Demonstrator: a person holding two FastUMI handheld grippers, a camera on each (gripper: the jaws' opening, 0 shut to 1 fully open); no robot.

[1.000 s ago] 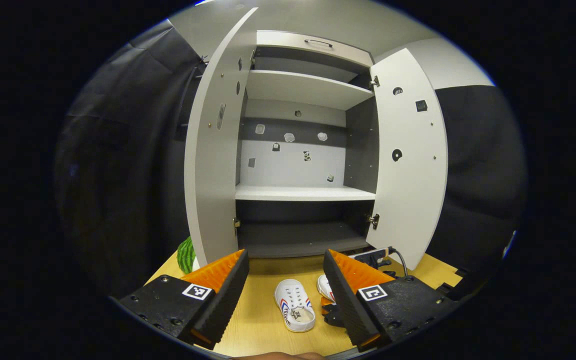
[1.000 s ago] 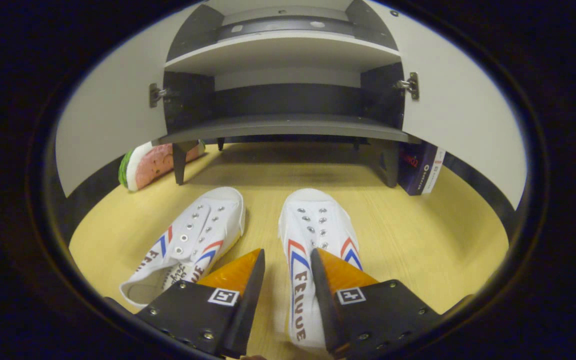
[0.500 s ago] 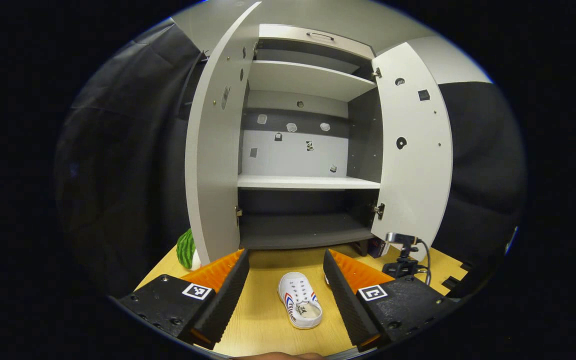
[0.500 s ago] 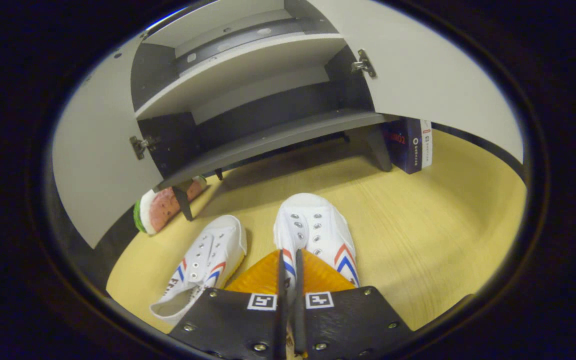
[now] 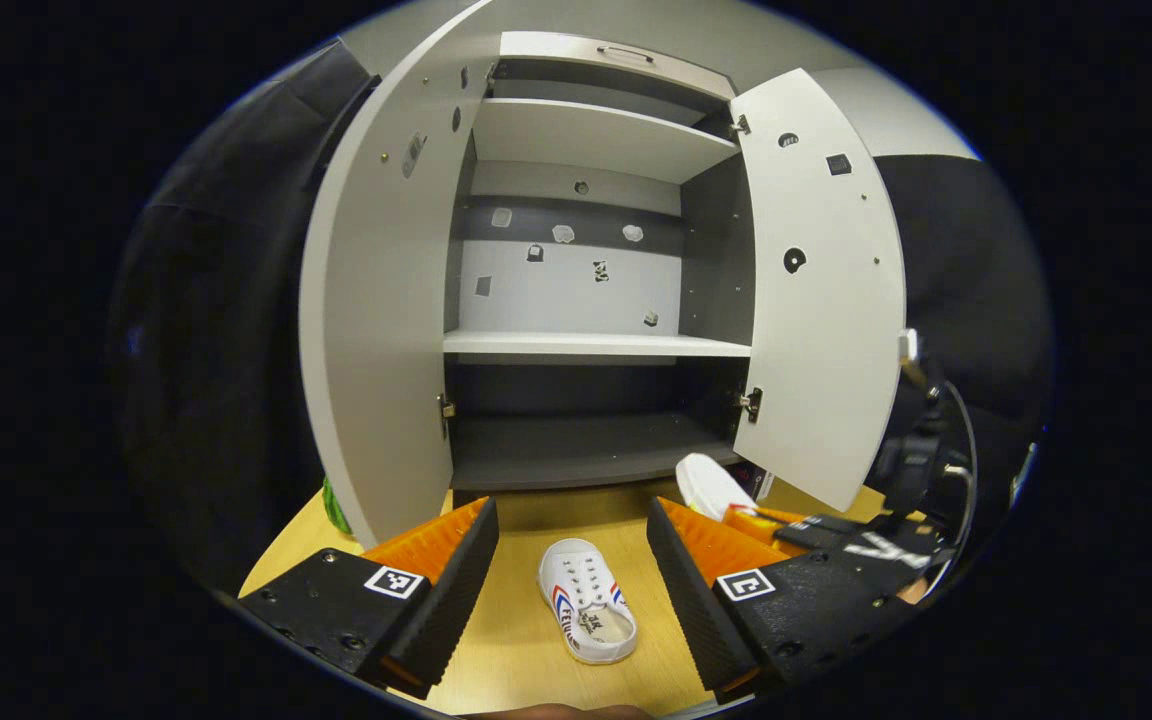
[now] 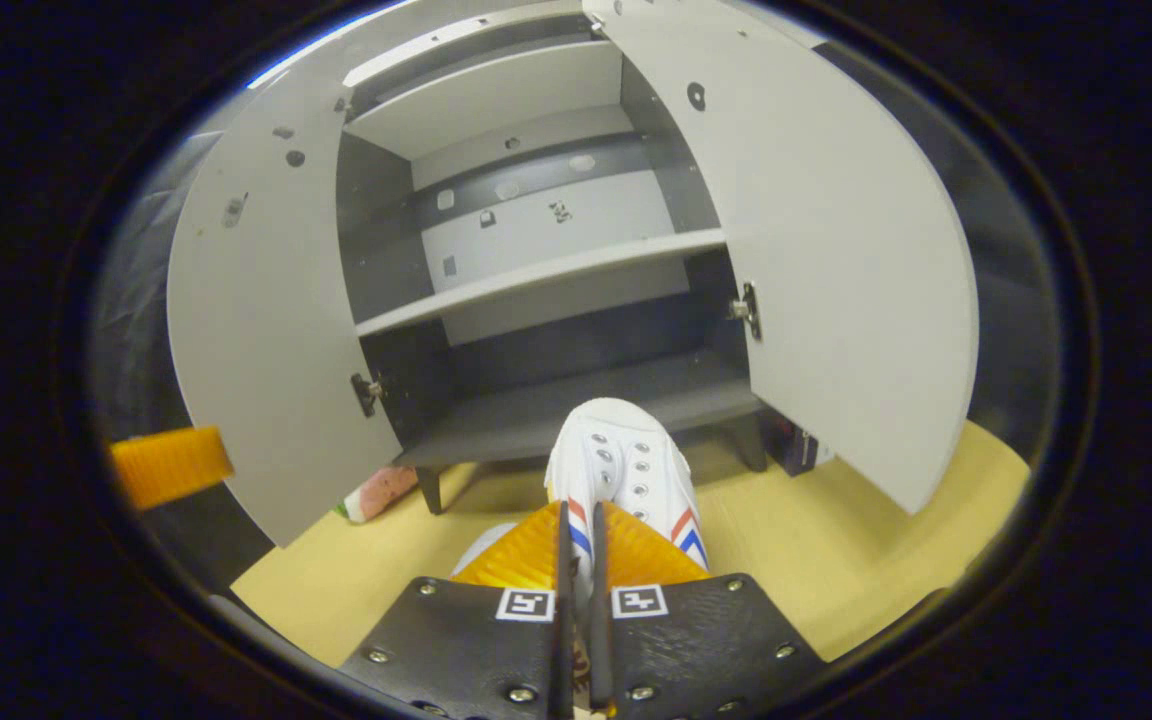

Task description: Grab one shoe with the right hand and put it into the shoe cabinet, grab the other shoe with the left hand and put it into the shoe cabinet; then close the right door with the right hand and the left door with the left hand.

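Observation:
My right gripper is shut on a white shoe with red and blue stripes, held off the floor with its toe toward the cabinet's dark bottom shelf. In the left gripper view that shoe hangs by the right door's lower corner, with the right gripper behind it. The other white shoe lies on the wooden floor between the open fingers of my left gripper. The shoe cabinet stands with both doors open, left door and right door.
A watermelon-slice toy lies by the cabinet's left leg, and its green edge peeks out behind the left door. A dark box stands under the right door. Black cloth walls flank the cabinet.
The right gripper has lifted its shoe off the floor and tilted up toward the cabinet's bottom shelf. The left gripper shifted slightly; the second shoe stays on the floor.

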